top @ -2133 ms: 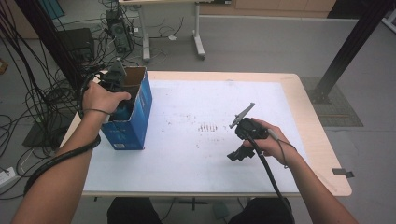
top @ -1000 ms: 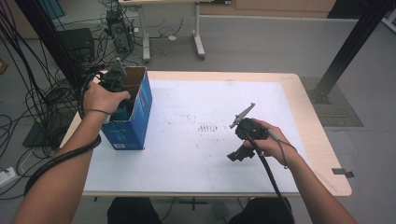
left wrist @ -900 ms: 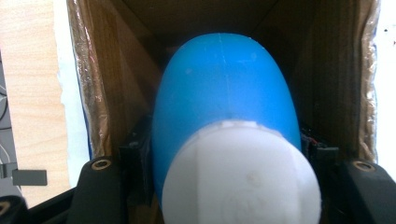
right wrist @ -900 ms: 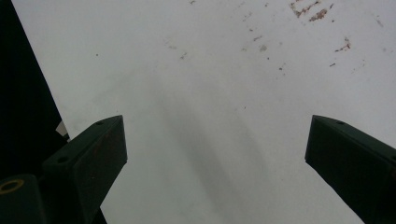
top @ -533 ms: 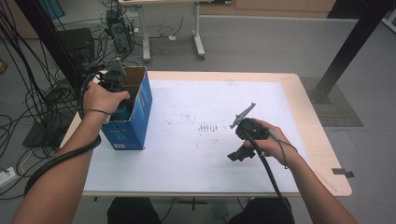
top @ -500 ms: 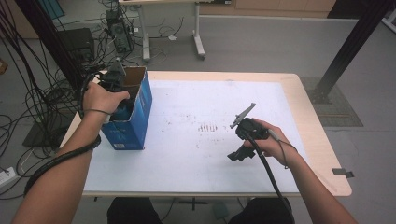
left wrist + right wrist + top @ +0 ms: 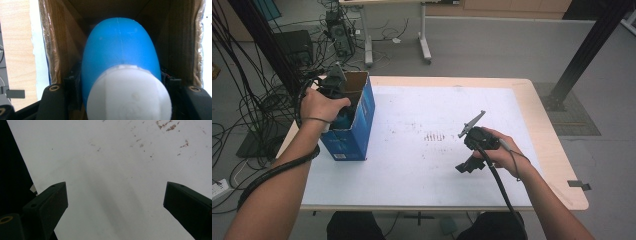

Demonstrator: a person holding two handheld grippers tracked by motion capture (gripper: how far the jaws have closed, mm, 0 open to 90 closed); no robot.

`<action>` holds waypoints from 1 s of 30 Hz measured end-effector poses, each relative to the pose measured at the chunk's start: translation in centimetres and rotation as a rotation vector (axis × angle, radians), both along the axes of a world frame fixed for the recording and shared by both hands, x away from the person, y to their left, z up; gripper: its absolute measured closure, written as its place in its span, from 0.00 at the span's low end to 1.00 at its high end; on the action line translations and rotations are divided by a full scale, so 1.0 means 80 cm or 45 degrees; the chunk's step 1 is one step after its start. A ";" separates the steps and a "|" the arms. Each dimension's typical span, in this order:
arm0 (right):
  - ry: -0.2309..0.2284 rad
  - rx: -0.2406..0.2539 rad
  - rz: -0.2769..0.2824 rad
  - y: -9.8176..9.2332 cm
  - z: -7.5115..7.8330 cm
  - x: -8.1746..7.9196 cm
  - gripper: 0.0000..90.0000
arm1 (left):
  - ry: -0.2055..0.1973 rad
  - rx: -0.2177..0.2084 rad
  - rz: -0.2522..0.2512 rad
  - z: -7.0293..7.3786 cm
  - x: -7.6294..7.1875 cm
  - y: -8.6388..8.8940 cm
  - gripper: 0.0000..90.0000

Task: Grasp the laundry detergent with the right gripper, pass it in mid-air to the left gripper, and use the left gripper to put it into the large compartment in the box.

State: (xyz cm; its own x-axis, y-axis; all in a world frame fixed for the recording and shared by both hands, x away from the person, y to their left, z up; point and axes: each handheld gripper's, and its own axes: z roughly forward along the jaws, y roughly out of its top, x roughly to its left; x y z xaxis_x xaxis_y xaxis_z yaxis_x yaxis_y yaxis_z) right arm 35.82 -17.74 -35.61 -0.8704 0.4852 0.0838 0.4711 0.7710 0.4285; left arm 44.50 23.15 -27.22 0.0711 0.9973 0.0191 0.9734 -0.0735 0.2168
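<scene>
An open blue cardboard box (image 7: 357,127) stands at the table's left edge. My left gripper (image 7: 121,81) reaches down into it, shut on a blue rounded bottle (image 7: 120,45) with a white cap (image 7: 128,95). The black jaws press on both sides of the bottle, between the box's brown inner walls (image 7: 62,50). In the high view the left hand covers the box's opening and hides the jaws. My right gripper (image 7: 115,192) stands open over the bare white table top, with nothing between its jaws. The high view shows the right gripper (image 7: 464,166) at the middle right, tilted down toward the front.
The white sheet (image 7: 422,170) covers most of the wooden table (image 7: 557,150) and bears small brown stains (image 7: 434,136) at its middle. Cables (image 7: 247,110) and equipment lie on the floor to the left, and a black post (image 7: 587,45) rises at the right.
</scene>
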 end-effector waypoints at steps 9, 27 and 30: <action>0.003 0.000 0.002 0.000 0.000 0.000 0.06 | 0.002 0.000 0.004 0.000 0.001 0.001 0.42; 0.010 0.001 0.007 0.002 -0.002 0.000 0.06 | -0.014 0.033 0.009 0.013 0.001 -0.004 0.34; 0.006 0.002 0.010 0.003 -0.002 0.000 0.06 | -0.017 0.045 0.018 0.017 0.000 -0.004 0.32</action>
State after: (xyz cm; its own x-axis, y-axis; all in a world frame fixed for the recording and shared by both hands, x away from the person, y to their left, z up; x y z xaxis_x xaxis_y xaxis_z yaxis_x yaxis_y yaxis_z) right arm 35.79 -17.46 -35.76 -0.8736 0.4786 0.0887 0.4674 0.7739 0.4273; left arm 44.51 22.85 -25.84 0.0569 0.9968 0.0554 0.9715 -0.0680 0.2269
